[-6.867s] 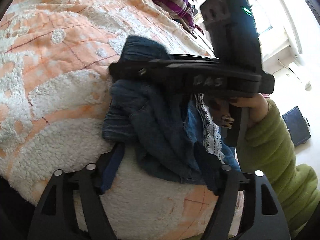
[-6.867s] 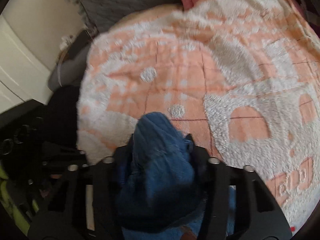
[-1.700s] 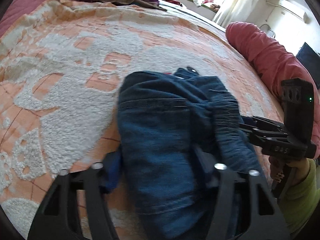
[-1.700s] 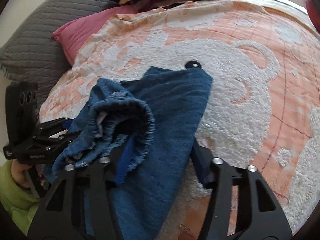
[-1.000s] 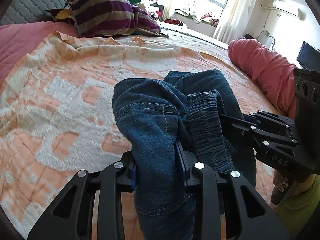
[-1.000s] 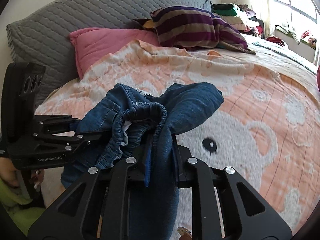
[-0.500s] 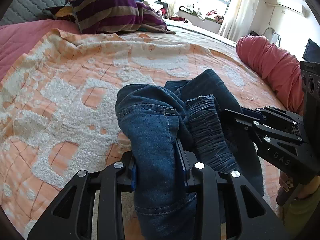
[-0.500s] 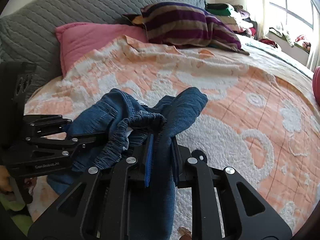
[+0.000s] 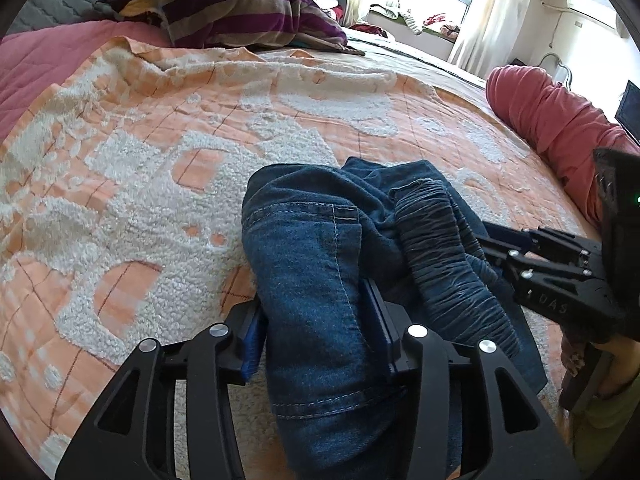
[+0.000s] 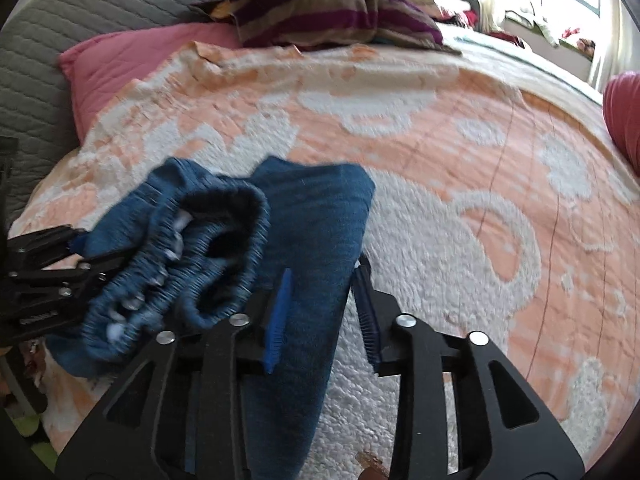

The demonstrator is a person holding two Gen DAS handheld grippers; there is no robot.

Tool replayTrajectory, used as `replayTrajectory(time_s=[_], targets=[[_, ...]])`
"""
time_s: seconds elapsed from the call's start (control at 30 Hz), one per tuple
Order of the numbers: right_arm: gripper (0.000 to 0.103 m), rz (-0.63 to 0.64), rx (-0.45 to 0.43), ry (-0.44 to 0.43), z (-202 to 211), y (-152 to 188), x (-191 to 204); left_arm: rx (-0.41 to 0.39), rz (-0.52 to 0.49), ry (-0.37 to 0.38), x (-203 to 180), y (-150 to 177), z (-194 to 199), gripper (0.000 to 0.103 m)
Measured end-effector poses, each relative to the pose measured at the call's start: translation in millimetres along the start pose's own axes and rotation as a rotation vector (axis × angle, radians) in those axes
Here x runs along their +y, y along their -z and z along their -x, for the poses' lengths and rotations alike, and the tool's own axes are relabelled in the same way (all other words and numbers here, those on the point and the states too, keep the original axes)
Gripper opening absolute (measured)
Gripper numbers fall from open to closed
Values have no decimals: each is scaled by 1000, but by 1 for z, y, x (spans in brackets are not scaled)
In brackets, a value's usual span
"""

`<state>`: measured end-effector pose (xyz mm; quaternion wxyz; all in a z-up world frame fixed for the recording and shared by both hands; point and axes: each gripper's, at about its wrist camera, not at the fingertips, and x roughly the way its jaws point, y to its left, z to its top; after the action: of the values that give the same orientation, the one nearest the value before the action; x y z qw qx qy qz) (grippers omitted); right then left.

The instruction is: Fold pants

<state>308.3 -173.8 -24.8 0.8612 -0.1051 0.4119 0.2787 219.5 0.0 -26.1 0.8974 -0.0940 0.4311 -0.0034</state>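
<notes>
The blue denim pants [image 9: 304, 240] lie bunched on the orange-and-white fleece blanket [image 9: 140, 160], their gathered elastic waistband [image 9: 440, 248] to the right. My left gripper [image 9: 316, 328] straddles a thick fold of denim. Its jaws are opening and the pads no longer pinch the cloth. In the right wrist view the pants [image 10: 312, 208] run between the pads of my right gripper [image 10: 322, 316]. Those jaws are opening too, with a gap beside the right pad. The waistband [image 10: 216, 248] droops to the left. Each gripper shows in the other's view: the right gripper [image 9: 492, 236] and the left gripper [image 10: 76, 244].
A striped pillow [image 9: 240, 8] and a pink pillow [image 10: 132, 60] lie at the head of the bed, against a grey quilted headboard [image 10: 100, 8]. A red bolster [image 9: 552, 120] runs along the right edge. A green sleeve [image 9: 600, 412] holds the right gripper.
Both grippers have sunk toward the blanket with the pants. Their jaws have widened from a tight pinch, and the denim now rests on the bed.
</notes>
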Motion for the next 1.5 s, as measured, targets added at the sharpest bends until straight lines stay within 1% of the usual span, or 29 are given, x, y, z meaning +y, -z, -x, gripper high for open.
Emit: replayTrajectory(time_s=[0.1,0.2,0.3,0.43,0.5,0.67,0.73,0.77,0.87,0.93,0.97,1.0,1.07,1.1,1.2,1.5], targets=[[31,4,10,3,-3,3,1,1,6,2,1,1,-1,47],[41,11,3,5,-1,4,3,3,11,5,3,2,-1,49],[44,10,-4,12,2,4,3,3,19,7,4,3,0,50],[59,-12,-26,32,9,4,-1,3,24,7,3,4,3,53],[63,-27,-39,33,13,5,-4,2,26,6,3,5,6,57],[74,-49,-92,36,32,5,-9,-4,38,9,4,9,14,58],[81,-52,-119,38,40,5,-10,-12,40,4,4,10,19,66],[82,-53,-134,38,45,5,-10,-16,39,2,3,10,21,70],[86,-50,-177,32,59,5,-9,-32,37,-1,2,10,31,70],[91,-49,-210,22,69,6,-8,-43,37,-9,1,10,38,79],[92,-45,-222,15,74,7,-6,-49,37,-13,1,10,40,90],[93,-37,-233,15,79,8,-4,-64,36,-21,0,10,46,93],[94,-19,-253,15,87,9,1,-76,32,-21,-2,10,53,93],[94,-10,-259,15,89,10,3,-85,31,-25,-3,11,58,96],[94,9,-275,12,98,13,9,-111,30,-39,-5,11,71,98],[94,19,-337,15,126,21,19,-149,25,-77,-8,19,103,98]])
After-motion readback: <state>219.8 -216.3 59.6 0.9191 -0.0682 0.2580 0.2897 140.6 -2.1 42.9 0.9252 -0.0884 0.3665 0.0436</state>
